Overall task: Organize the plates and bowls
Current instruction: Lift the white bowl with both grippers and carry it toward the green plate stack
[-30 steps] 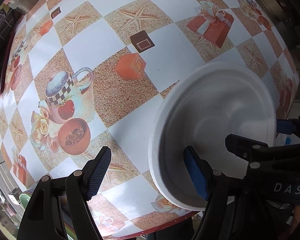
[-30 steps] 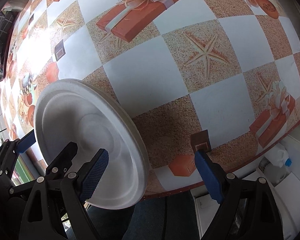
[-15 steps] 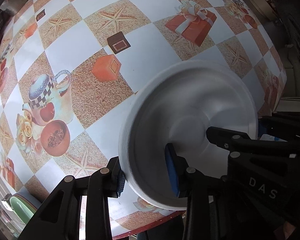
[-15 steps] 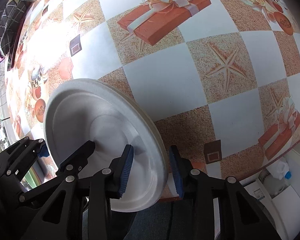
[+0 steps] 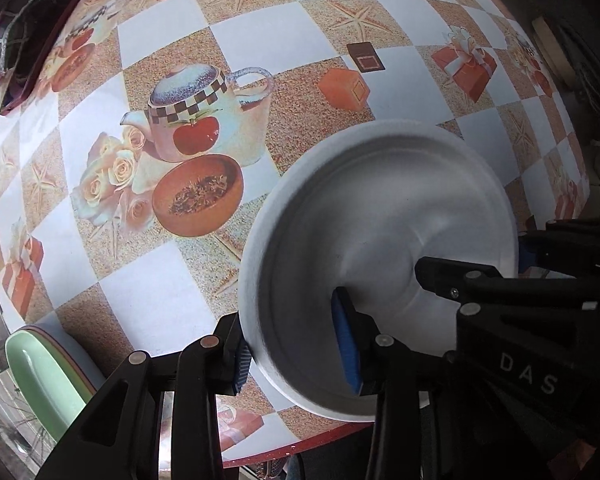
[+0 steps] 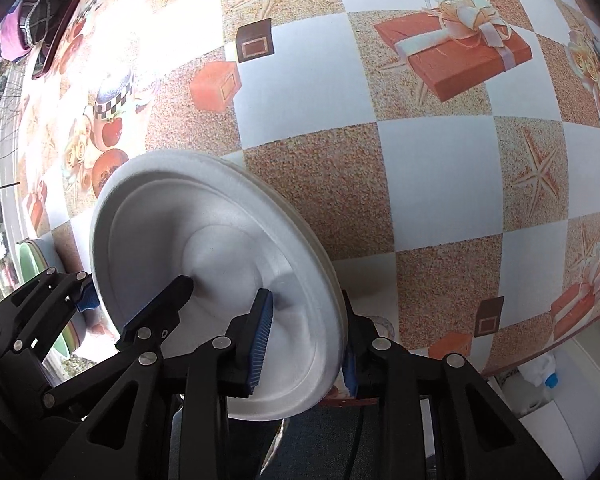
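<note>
A white foam plate (image 5: 380,220) hangs tilted over the near edge of the table, gripped from two sides. My left gripper (image 5: 294,356) has the plate's left rim between its blue pads; its jaws are opening slightly, though the pads still touch the rim. On the opposite rim my right gripper (image 6: 306,354) is shut, one pad inside the plate (image 6: 220,260) and one beneath. The rim looks double-layered in the right wrist view. A stack of plates with a green one on top (image 5: 40,368) sits at the table's near left corner.
The table (image 5: 160,300) wears a checked cloth printed with teapots, starfish and gift boxes; its red edge (image 5: 300,448) runs close below the grippers. A dark tray with cloth (image 5: 16,52) lies far left. A white bottle with a blue cap (image 6: 540,380) stands below the table.
Both grippers have shut on opposite rims of the white plate. The plate has moved left across the cloth, towards the teapot picture and the green plates.
</note>
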Demonstrator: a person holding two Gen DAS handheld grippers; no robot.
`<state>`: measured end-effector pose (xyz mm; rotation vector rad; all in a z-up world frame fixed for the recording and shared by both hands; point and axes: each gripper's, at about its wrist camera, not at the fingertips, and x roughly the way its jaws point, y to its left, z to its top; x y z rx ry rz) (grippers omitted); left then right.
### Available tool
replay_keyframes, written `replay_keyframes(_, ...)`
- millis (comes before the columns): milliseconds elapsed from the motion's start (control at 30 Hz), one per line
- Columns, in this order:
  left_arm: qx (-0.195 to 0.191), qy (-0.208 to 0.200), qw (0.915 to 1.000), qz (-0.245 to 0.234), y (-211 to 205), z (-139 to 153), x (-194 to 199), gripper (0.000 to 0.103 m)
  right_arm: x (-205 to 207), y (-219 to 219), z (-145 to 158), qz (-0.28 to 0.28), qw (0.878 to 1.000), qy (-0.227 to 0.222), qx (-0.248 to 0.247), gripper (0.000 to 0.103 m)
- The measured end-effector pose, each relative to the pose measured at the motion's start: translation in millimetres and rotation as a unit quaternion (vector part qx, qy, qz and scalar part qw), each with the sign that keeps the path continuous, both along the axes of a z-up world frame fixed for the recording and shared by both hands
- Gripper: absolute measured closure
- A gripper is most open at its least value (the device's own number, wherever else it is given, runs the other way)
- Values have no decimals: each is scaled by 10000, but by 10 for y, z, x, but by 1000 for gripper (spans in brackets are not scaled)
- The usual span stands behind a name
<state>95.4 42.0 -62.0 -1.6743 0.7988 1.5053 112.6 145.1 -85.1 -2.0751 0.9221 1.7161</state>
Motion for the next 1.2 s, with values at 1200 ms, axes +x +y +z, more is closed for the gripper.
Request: replay_keyframes(1200, -99, 223, 9935, 1112, -850, 14, -339, 60, -833, -684, -59, 1356, 9904, -91, -234, 71)
